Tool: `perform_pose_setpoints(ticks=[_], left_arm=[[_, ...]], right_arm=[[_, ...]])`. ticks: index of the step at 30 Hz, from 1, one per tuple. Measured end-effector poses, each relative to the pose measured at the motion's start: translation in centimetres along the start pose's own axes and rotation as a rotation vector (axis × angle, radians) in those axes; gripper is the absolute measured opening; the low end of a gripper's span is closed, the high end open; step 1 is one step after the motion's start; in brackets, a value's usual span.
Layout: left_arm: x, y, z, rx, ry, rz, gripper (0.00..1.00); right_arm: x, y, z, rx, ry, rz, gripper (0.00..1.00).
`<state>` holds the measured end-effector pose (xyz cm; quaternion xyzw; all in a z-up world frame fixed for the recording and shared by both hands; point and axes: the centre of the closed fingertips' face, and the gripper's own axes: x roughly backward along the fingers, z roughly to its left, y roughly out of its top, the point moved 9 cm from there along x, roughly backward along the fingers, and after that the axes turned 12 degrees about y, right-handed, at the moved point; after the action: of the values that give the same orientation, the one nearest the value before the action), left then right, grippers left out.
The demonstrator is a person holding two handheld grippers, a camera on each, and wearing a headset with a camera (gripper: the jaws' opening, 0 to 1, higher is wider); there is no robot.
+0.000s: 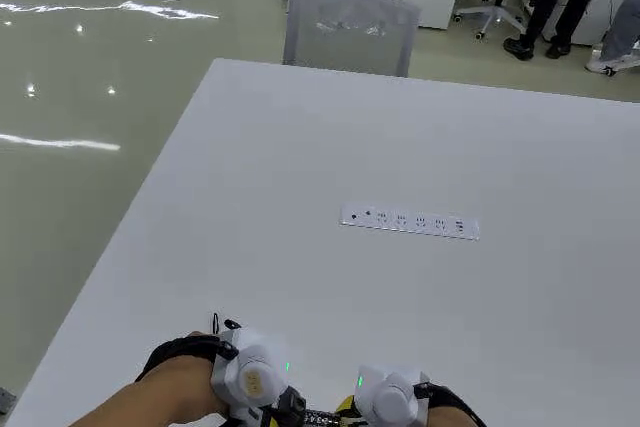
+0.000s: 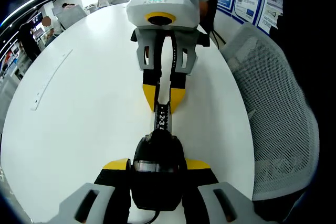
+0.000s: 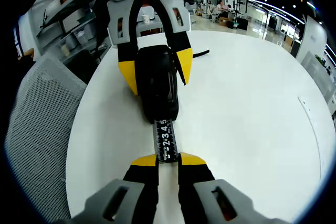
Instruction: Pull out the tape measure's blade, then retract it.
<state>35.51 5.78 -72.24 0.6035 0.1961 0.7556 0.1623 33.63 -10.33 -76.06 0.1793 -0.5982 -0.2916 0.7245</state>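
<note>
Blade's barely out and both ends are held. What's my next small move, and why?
Probably draw the right tool straight back from the case, lengthening the blade. Its jaws are shut on the blade tip, only the first few numerals show, and the left tool clamps the case, so the pull has an anchor.

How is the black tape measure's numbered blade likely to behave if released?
Probably stiff: the short black numbered blade spans straight between black case and right tool. Likely it would snap back into the case the left tool holds.
</note>
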Motion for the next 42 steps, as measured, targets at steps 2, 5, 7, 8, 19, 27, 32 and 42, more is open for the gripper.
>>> perform_pose_setpoints(ticks=[2,5,7,8,19,27,32,42], left_arm=[[0.0,0.0,0.0,0.002,0.001,0.0,0.34],[0.0,0.0,0.0,0.004,0.002,-0.001,0.34],[0.0,0.0,-0.1,0.002,0.003,-0.002,0.34],[0.0,0.0,-0.1,0.002,0.003,-0.003,0.34],[0.0,0.0,-0.1,0.002,0.005,-0.006,0.34],[0.0,-0.1,0.0,0.006,0.007,-0.007,0.34],[0.0,-0.1,-0.1,0.007,0.009,-0.007,0.34],[0.0,-0.1,-0.1,0.009,0.008,-0.008,0.34]], right_arm=[[0.1,-0.1,0.0,0.001,-0.002,0.002,0.11],[0.2,-0.2,0.0,0.003,-0.006,0.006,0.11],[0.2,-0.3,0.0,0.007,-0.007,0.008,0.12],[0.2,-0.3,0.0,0.009,-0.007,0.009,0.12],[0.8,-0.9,-0.1,0.006,-0.011,0.018,0.11],[1.4,-1.4,-0.1,-0.003,-0.016,0.029,0.11],[1.8,-1.9,0.0,-0.015,-0.022,0.031,0.11],[2.5,-2.7,0.0,-0.02,-0.03,0.043,0.11]])
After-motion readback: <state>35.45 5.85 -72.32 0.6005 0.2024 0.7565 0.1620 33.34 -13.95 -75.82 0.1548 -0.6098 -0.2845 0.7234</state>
